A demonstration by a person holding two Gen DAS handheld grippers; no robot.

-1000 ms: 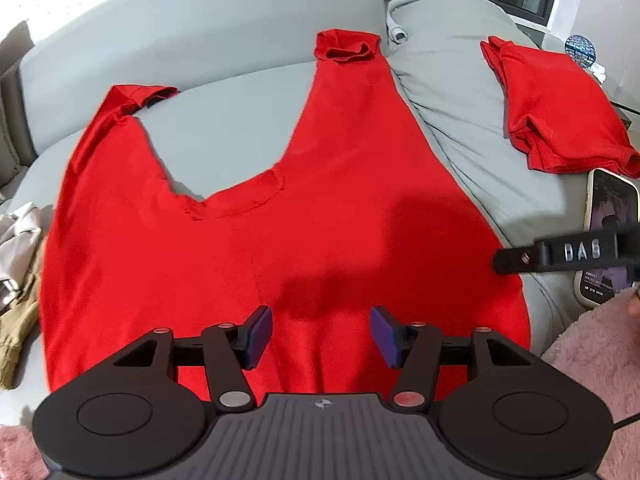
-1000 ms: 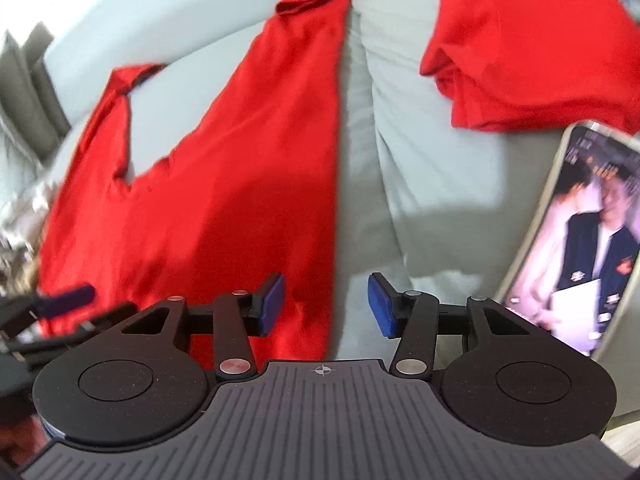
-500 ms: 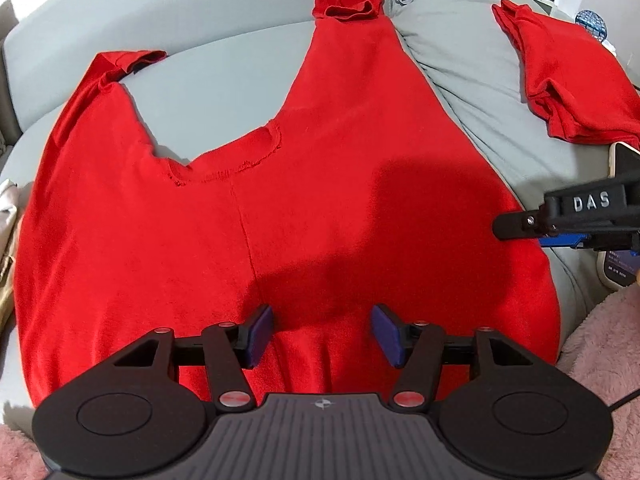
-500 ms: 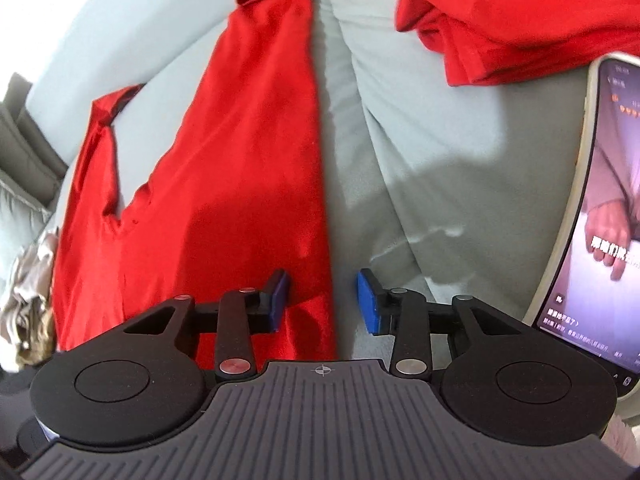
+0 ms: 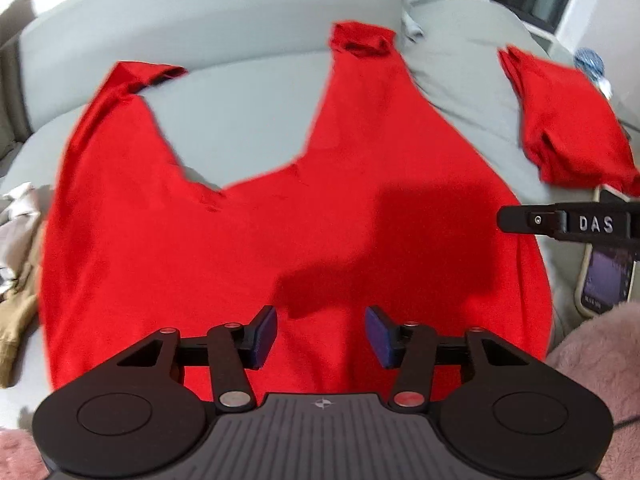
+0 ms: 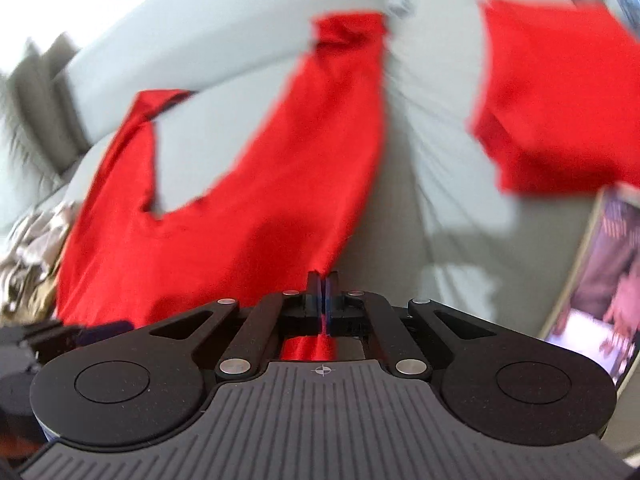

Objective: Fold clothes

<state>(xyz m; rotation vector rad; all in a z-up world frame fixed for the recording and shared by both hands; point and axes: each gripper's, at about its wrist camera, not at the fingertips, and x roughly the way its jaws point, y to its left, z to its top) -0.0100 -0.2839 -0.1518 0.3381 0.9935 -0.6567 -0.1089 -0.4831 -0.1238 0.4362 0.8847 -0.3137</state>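
Red shorts (image 5: 248,240) lie spread flat on a grey sofa seat, legs pointing away; they also show in the right wrist view (image 6: 240,200). My left gripper (image 5: 320,336) is open, hovering over the near middle of the shorts. My right gripper (image 6: 322,284) is shut on the right edge of the shorts, with red cloth pinched between its pads and bunched behind them. The right gripper also shows at the right edge of the left wrist view (image 5: 560,222).
A folded red garment (image 5: 568,120) lies on the grey cushion at the right; it also shows in the right wrist view (image 6: 560,92). A phone (image 6: 600,280) with a lit screen lies near right. Beige clothes (image 5: 16,264) are piled at left. Pink fluffy fabric (image 5: 600,360) is near right.
My right gripper has closed on the right edge of the shorts and lifted it slightly. My left gripper stayed open and drew back a little.
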